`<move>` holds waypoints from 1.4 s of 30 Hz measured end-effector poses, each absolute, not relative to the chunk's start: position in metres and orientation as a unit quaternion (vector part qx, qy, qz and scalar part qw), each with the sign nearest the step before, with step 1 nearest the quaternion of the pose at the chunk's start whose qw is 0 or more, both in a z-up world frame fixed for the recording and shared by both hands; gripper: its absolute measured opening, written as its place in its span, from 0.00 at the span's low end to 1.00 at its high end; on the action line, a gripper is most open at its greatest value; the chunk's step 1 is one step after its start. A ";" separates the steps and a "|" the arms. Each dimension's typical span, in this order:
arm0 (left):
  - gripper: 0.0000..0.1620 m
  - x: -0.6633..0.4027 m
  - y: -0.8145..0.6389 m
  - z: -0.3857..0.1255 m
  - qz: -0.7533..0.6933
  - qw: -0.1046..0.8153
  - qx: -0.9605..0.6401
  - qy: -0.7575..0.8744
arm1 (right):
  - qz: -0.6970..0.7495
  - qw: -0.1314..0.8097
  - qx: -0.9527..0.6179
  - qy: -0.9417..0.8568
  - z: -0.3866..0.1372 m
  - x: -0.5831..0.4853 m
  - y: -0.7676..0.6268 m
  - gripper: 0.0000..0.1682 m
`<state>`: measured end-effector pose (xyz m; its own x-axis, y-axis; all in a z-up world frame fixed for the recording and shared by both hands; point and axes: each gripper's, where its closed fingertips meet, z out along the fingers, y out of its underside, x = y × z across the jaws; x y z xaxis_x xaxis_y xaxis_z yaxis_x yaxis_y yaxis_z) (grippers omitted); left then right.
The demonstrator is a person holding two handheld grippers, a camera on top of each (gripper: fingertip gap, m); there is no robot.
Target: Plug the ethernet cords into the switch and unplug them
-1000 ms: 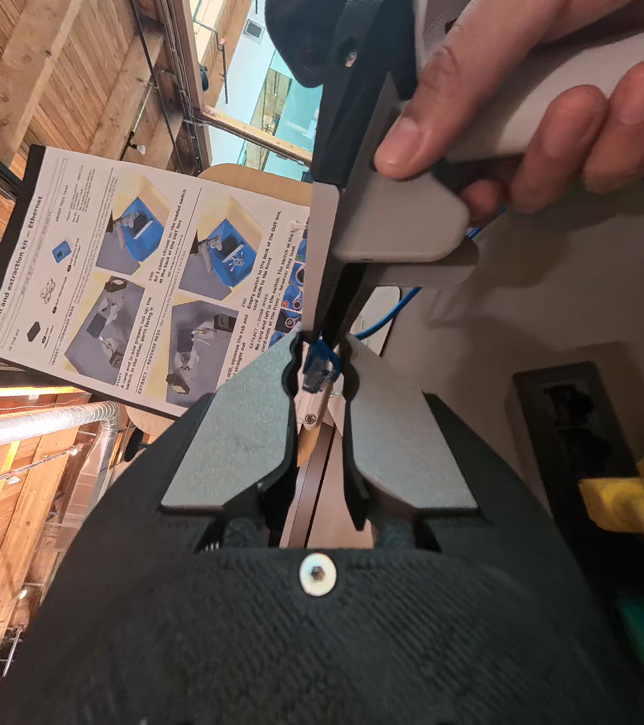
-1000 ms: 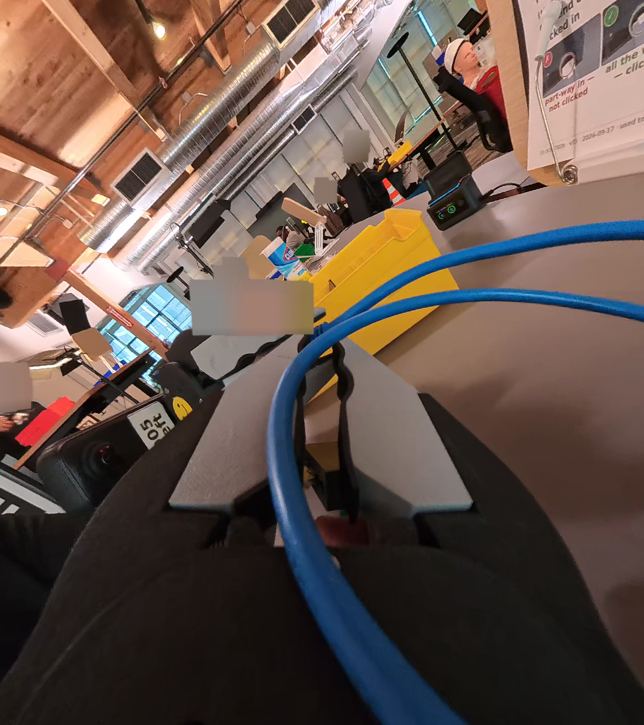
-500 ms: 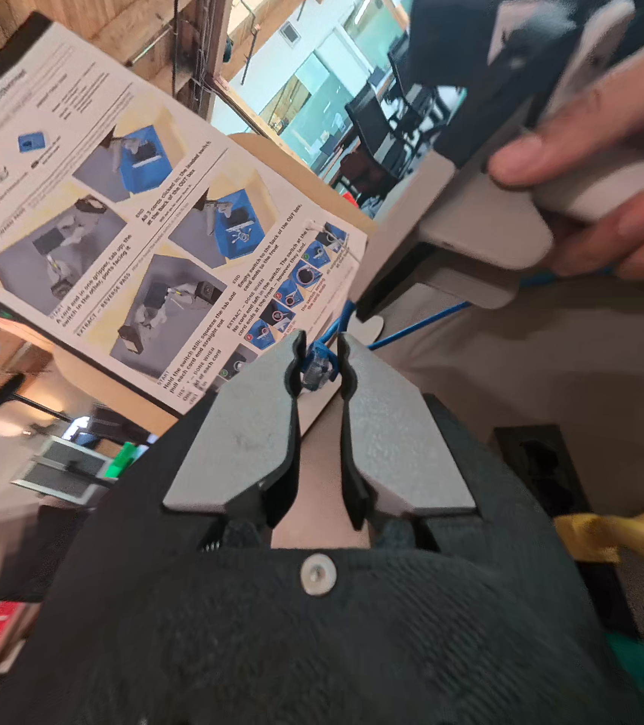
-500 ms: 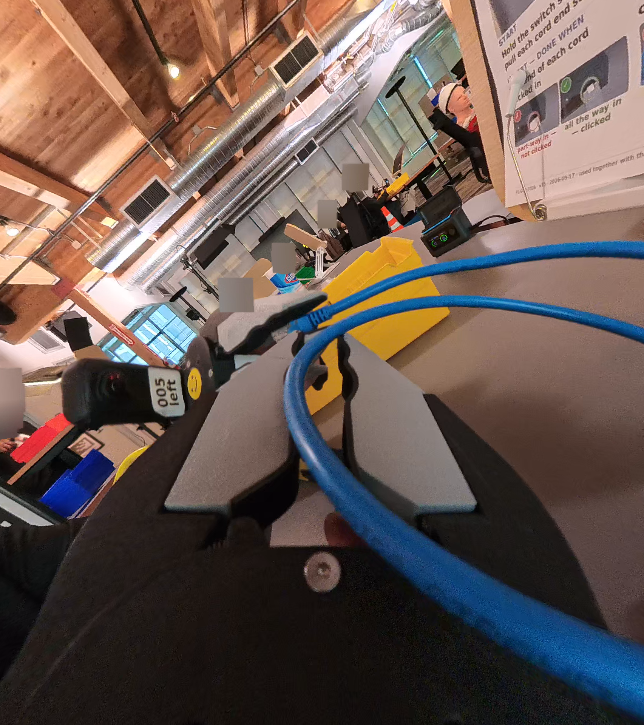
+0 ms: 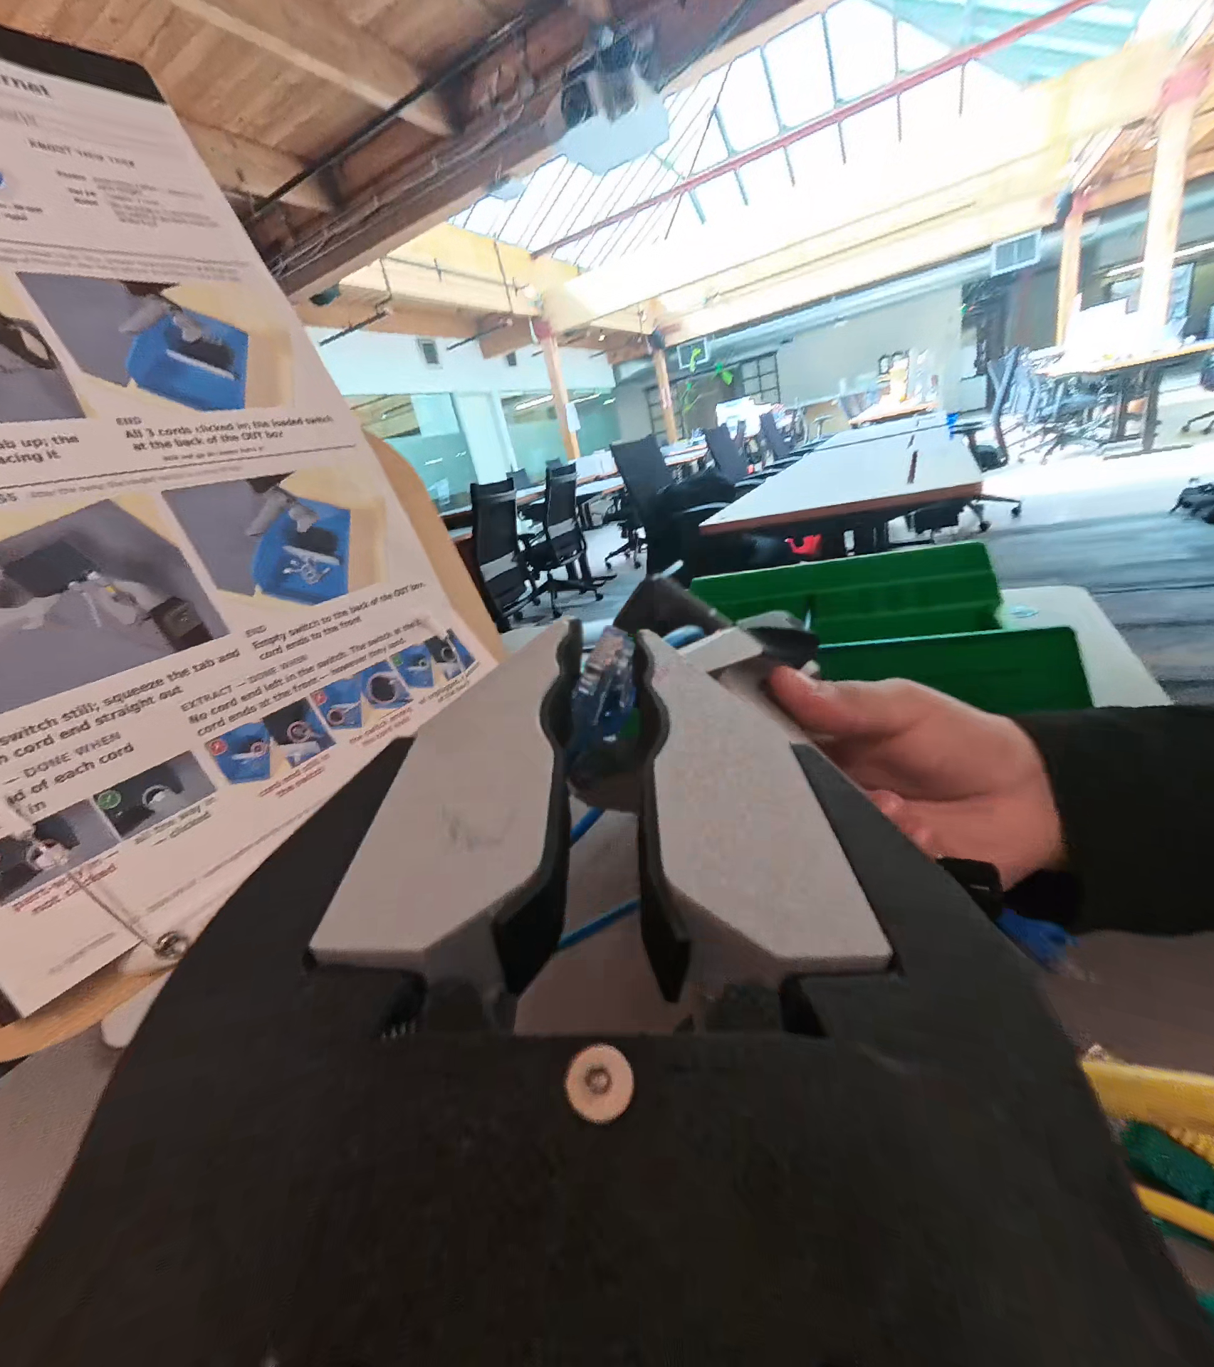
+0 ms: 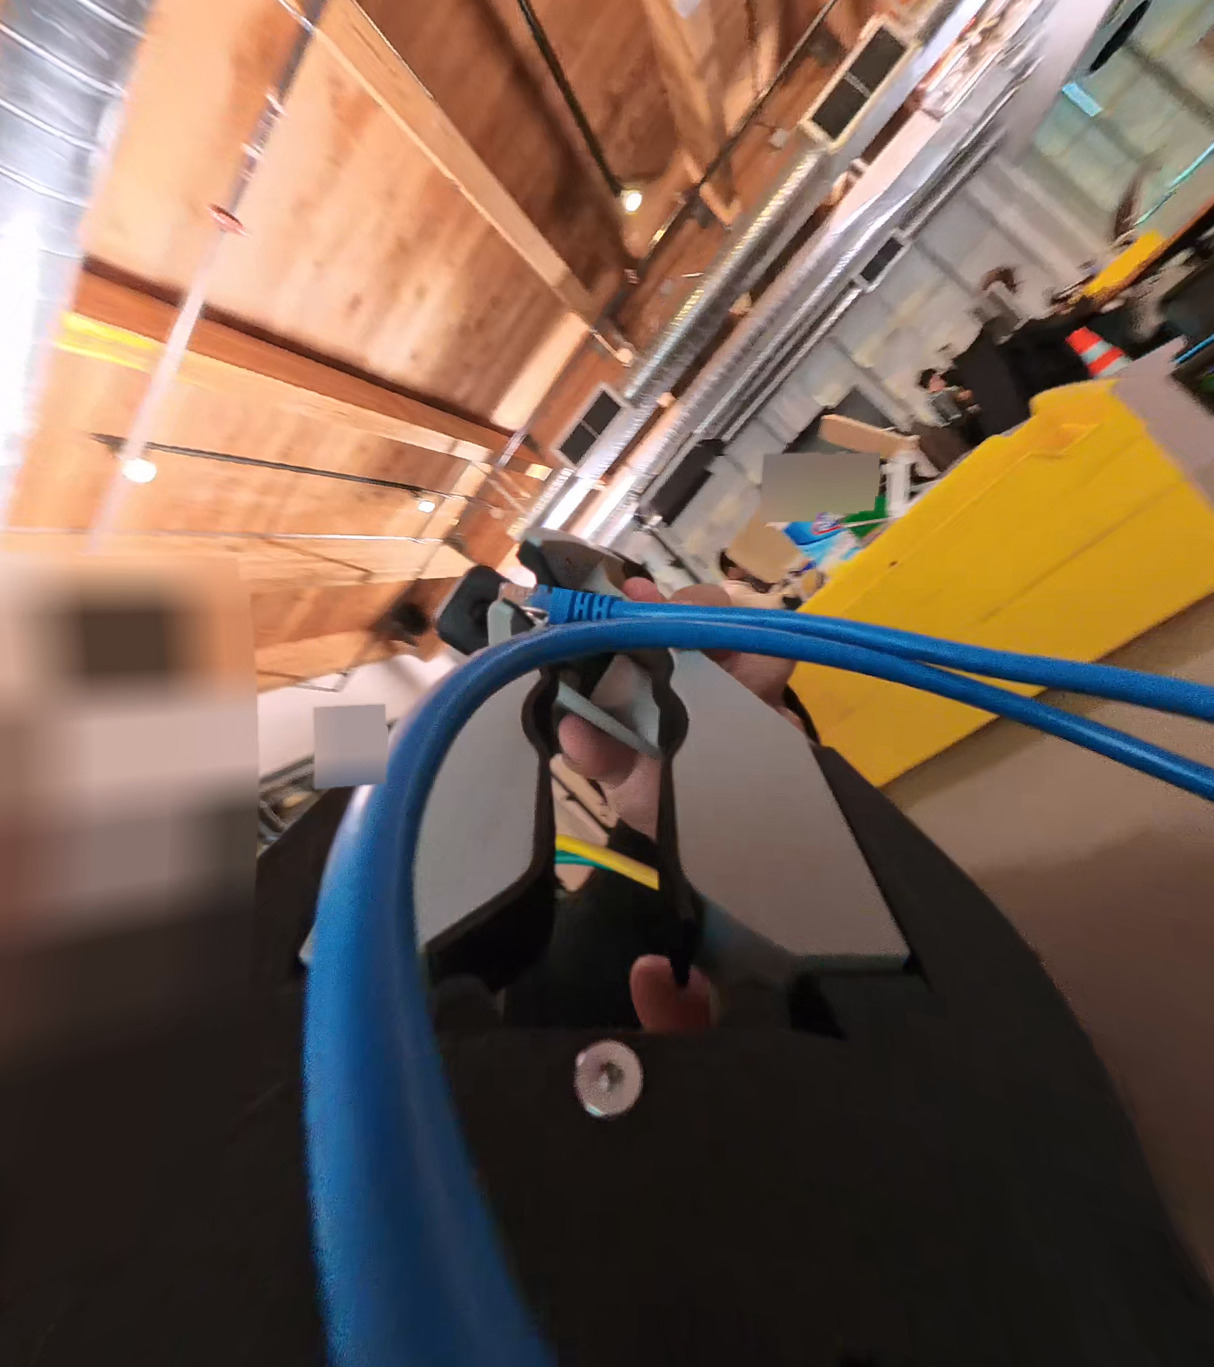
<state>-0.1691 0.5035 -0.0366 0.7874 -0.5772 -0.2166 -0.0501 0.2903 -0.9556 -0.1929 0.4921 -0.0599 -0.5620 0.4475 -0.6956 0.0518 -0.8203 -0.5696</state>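
Observation:
My left gripper (image 5: 607, 651) is shut on the blue plug (image 5: 604, 680) of an ethernet cord, pinched at the fingertips and held in the air. My right gripper (image 6: 604, 680) is close by, its jaws narrow around the same blue cord (image 6: 367, 962), which loops over its left finger. In the left wrist view the right gripper (image 5: 707, 629) sits just beyond and right of the plug, held by a hand (image 5: 922, 762). In the right wrist view the left gripper (image 6: 515, 592) holds the plug (image 6: 574, 603) just ahead. The switch is not in either view.
An instruction sheet (image 5: 108, 518) on a wooden board stands at the left. A green bin (image 5: 959, 658) is behind the grippers and a yellow bin (image 6: 1033, 562) stands on the grey table. A yellow cord (image 5: 1181, 1102) and a green cord (image 5: 1181, 1176) lie at lower right.
The left gripper has tilted up and swung right with the plug, so the black switch has left its view. The right gripper has moved from above the left one to beside it.

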 end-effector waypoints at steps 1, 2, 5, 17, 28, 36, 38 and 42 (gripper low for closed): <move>0.07 -0.168 0.501 -0.035 -0.181 0.756 -0.564 0.277 | 0.849 0.099 -0.446 -0.267 -0.059 -0.193 0.491 0.12; 0.07 -0.168 0.500 -0.034 -0.181 0.760 -0.559 0.279 | 0.856 0.082 -0.440 -0.259 -0.059 -0.193 0.490 0.12; 0.06 -0.168 0.498 -0.032 -0.170 0.768 -0.550 0.280 | 0.872 0.046 -0.425 -0.240 -0.057 -0.193 0.486 0.14; 0.06 -0.160 0.496 -0.025 -0.175 0.782 -0.539 0.259 | 0.890 -0.079 -0.397 -0.209 -0.058 -0.195 0.471 0.21; 0.06 -0.154 0.488 -0.017 -0.184 0.792 -0.517 0.267 | 0.912 -0.127 -0.359 -0.154 -0.053 -0.190 0.476 0.10; 0.06 -0.157 0.476 -0.003 -0.229 0.806 -0.485 0.251 | 0.893 -0.202 -0.379 -0.133 -0.064 -0.200 0.466 0.31; 0.06 -0.171 0.475 0.008 -0.291 0.804 -0.476 0.206 | 0.896 -0.200 -0.376 -0.127 -0.064 -0.200 0.469 0.31; 0.06 -0.180 0.476 0.008 -0.332 0.788 -0.483 0.189 | 0.898 -0.181 -0.379 -0.130 -0.061 -0.201 0.471 0.32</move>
<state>-0.1803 0.4762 0.0082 0.7074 -0.7064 0.0231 0.3408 0.3123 -0.8867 -0.2007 0.4706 -0.0607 -0.6474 -0.2273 -0.7274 0.4239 -0.9006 -0.0958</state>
